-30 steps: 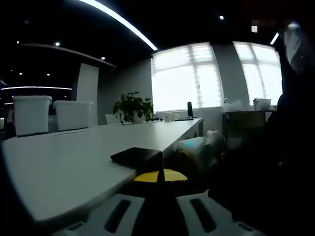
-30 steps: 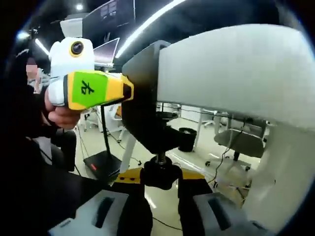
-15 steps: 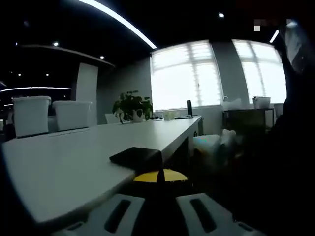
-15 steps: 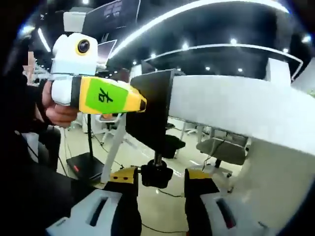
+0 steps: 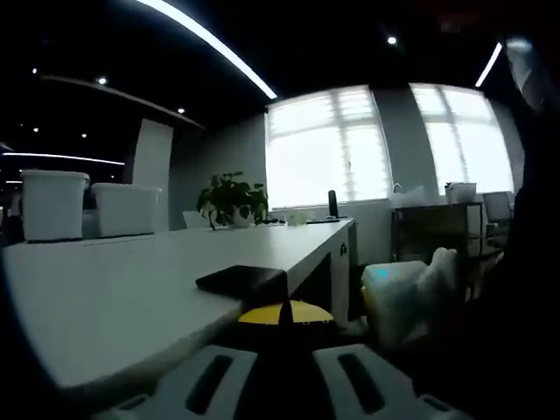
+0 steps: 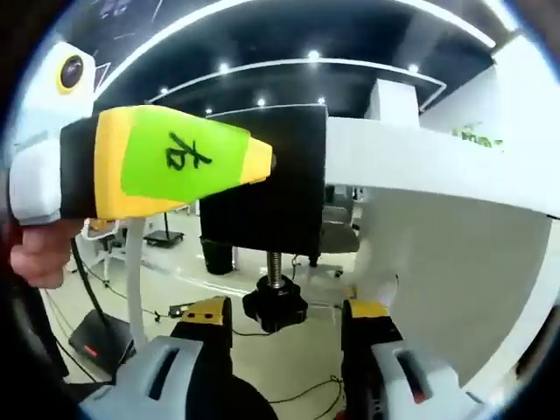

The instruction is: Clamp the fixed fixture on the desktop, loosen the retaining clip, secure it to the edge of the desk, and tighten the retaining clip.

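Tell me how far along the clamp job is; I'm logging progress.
Done: the black clamp fixture sits over the white desk edge, held by the left gripper. In hand: the right gripper's open jaws flank the black screw knob. Left: whether it is tight can't be told.

one clamp, two grippers, one desk, and a few extras on top

left gripper view: one black fixture (image 5: 242, 282) at centre on one white desk (image 5: 122, 289); two white bins (image 5: 54, 205) at far left; one potted plant (image 5: 232, 199) at centre; two bright windows (image 5: 325, 149) at upper right. right gripper view: one black screw knob (image 6: 275, 308) at lower centre, one left gripper (image 6: 171, 166) at upper left, one hand (image 6: 39, 255) at the left edge, two jaws of the right gripper (image 6: 286, 325) at the bottom.
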Demonstrator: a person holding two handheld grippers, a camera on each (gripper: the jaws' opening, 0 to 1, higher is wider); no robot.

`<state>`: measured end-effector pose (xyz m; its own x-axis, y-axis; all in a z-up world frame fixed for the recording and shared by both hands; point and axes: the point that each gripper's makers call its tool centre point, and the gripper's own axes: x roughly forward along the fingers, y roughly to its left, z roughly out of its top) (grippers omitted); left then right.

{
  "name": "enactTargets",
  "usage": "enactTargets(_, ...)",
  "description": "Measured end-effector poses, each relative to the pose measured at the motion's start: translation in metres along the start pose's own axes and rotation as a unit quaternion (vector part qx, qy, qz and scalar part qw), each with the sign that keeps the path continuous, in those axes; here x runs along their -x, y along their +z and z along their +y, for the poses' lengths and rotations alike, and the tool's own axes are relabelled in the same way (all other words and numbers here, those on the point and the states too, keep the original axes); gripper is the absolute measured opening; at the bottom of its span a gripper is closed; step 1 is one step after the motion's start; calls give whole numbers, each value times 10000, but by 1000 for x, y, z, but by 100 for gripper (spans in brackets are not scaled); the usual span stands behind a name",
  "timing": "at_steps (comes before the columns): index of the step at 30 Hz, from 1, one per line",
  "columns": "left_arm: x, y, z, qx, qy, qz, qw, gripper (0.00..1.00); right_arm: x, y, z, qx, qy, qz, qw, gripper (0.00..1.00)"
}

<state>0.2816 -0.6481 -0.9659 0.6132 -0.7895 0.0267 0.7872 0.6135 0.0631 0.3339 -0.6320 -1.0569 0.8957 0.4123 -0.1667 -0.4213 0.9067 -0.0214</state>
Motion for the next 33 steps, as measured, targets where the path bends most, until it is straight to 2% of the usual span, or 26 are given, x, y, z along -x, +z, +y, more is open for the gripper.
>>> enactTargets(1, 0, -1, 0, -72, -17, 30, 10000, 1, 0, 3, 2, 134, -46, -109, 9998, 42)
enactTargets(2, 0, -1, 0, -103, -33, 52, 9999, 1, -1, 2, 1, 452, -123, -75, 9989, 43)
enactTargets(3, 0, -1, 0, -104, -40, 54, 9999, 1, -2, 2, 0, 559, -184, -82, 9982, 42)
enactTargets(4, 0, -1, 0, -63, -41, 37, 10000, 1, -2, 3, 0, 438, -213, -99, 9988, 40)
enactTargets(5, 1, -2, 1, -39, -38, 35, 10000, 1, -2, 3, -2, 341, -262, -57, 9991, 29)
enactTargets(6, 1, -2, 1, -36, -37, 35, 10000, 1, -1, 3, -1, 331, -256, -38, 9991, 26)
enactTargets(10, 1, -2, 2, -54, -44, 39, 10000, 1, 3, 4, -1, 169, -248, -56, 9995, 25)
enactTargets(13, 1, -2, 2, -82, -49, 51, 9999, 1, 2, 5, -2, 272, -110, -45, 9996, 24)
enactTargets(15, 1, -2, 2, -93, -55, 60, 9999, 1, 2, 5, 2, 176, 152, -35, 9997, 24)
enactTargets(20, 1, -1, 2, -34, -26, 7, 10000, 1, 1, 3, 5, 647, 914, -69, 9937, 23)
enactTargets(22, 1, -1, 2, 49, -7, 12, 10000, 1, 2, 3, 6, 690, 1186, -40, 9905, 23)
enactTargets(25, 0, -1, 1, -43, 50, 145, 9999, 1, -2, 4, 12, 777, 1685, -67, 9826, 23)
enactTargets(26, -1, -2, 1, -80, 64, 183, 9998, 1, -8, 6, 11, 921, 1843, -137, 9785, 23)
enactTargets(28, -1, -2, 0, -251, 128, 272, 9992, 1, -9, 6, 14, 856, 2253, -156, 9704, 23)
enactTargets(30, -1, -3, 2, -231, 169, 303, 9991, 1, -9, 9, 13, 1199, 2484, -339, 9606, 24)
enactTargets(33, 0, -4, 4, -202, 200, 338, 9990, 1, -8, 7, 16, 1172, 2782, -368, 9526, 23)
